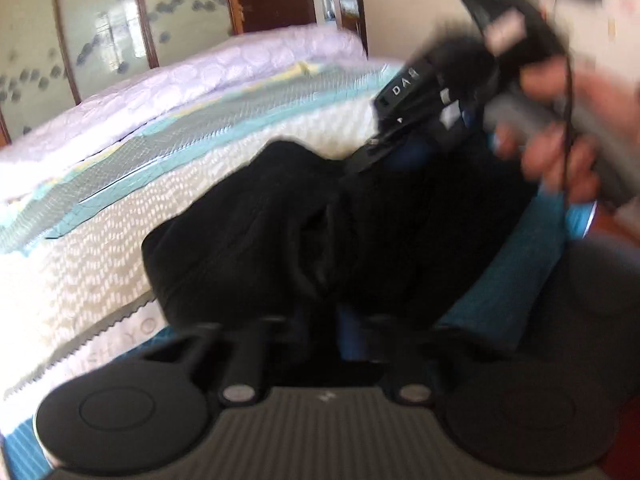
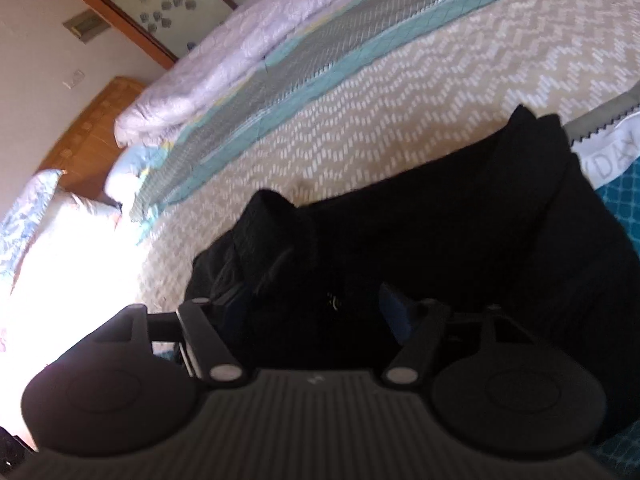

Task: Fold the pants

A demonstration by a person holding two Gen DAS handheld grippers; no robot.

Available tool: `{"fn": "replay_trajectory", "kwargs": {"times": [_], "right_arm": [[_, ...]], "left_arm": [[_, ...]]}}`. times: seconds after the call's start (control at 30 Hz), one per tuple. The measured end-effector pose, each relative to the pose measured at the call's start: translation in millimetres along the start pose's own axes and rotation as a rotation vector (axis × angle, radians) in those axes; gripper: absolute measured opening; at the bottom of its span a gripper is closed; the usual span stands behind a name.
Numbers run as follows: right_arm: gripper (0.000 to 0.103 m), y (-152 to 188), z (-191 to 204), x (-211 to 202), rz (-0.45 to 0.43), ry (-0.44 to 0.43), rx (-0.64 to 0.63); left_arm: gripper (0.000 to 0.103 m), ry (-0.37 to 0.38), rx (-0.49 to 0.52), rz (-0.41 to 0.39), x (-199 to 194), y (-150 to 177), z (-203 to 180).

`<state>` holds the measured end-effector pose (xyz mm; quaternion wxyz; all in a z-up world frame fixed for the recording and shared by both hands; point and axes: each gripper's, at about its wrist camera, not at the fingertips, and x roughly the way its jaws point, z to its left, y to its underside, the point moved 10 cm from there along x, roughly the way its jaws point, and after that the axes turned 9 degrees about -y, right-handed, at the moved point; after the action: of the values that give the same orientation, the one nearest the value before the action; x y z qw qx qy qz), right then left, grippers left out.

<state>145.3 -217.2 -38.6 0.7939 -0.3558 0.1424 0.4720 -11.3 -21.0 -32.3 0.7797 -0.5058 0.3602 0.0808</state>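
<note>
Black pants (image 1: 320, 232) lie bunched on the bed near its front edge; they also fill the middle of the right wrist view (image 2: 420, 232). My left gripper (image 1: 320, 320) is down at the pants' near edge, its fingers buried in dark cloth, so its jaw state is unclear. My right gripper (image 1: 372, 152) reaches in from the upper right in the left wrist view, tips on the pants. In its own view the right gripper (image 2: 320, 304) has its fingers spread wide over the cloth, blue pads (image 2: 396, 308) visible.
The bed has a beige zigzag cover (image 2: 400, 100) with teal and grey stripes (image 1: 140, 148). A lilac quilt (image 1: 220, 64) lies rolled at the far side. A pillow (image 2: 36, 200) and a wooden headboard (image 2: 100, 120) are at the left. A wardrobe (image 1: 120, 20) stands behind.
</note>
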Motion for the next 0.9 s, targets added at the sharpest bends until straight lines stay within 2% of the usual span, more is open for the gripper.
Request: {"fn": "replay_trajectory", "kwargs": {"times": [0.03,0.1,0.13,0.2,0.27,0.33,0.37,0.47,0.5,0.57,0.63,0.7,0.73,0.83,0.9], "right_arm": [[0.017,3,6,8,0.027,-0.005,-0.015],[0.017,7,30,7,0.012,-0.001,-0.084],[0.016,4,42,5,-0.006,-0.022,-0.111],[0.016,-4,65,-5,-0.032,-0.124,-0.081],[0.016,-6,81,-14,-0.044,-0.2,-0.055],[0.016,5,89,-12,-0.01,-0.261,0.0],[0.016,16,84,-7,0.02,-0.263,0.031],[0.015,60,50,17,0.121,-0.156,0.054],[0.014,68,36,19,0.117,-0.118,0.05],[0.015,66,28,14,0.085,-0.123,0.036],[0.018,55,29,2,0.048,-0.088,0.004],[0.029,43,34,-11,0.005,-0.072,-0.039],[0.031,38,37,-18,-0.014,-0.07,-0.06],[0.032,23,41,-36,-0.09,-0.033,-0.121],[0.032,17,38,-46,-0.129,-0.008,-0.145]], "left_arm": [[0.011,0.004,-0.018,-0.011,-3,-1,8],[0.01,-0.035,-0.078,-0.04,-15,-7,36],[0.01,-0.068,-0.109,-0.057,-23,-11,54],[0.01,-0.115,-0.189,-0.098,-43,-16,91],[0.01,-0.096,-0.249,-0.113,-58,-15,112],[0.01,-0.089,-0.249,-0.094,-63,-7,114],[0.011,-0.074,-0.236,-0.075,-60,-1,108],[0.015,-0.015,-0.174,0.018,-45,21,76],[0.015,-0.006,-0.144,0.028,-43,25,65],[0.021,0.019,-0.079,0.008,-49,27,43],[0.025,0.06,-0.063,-0.043,-65,15,35],[0.025,0.126,-0.121,-0.106,-84,-3,39],[0.029,0.151,-0.162,-0.139,-92,-13,44],[0.039,0.189,-0.293,-0.23,-108,-38,68],[0.039,0.197,-0.372,-0.246,-104,-52,81]]}}
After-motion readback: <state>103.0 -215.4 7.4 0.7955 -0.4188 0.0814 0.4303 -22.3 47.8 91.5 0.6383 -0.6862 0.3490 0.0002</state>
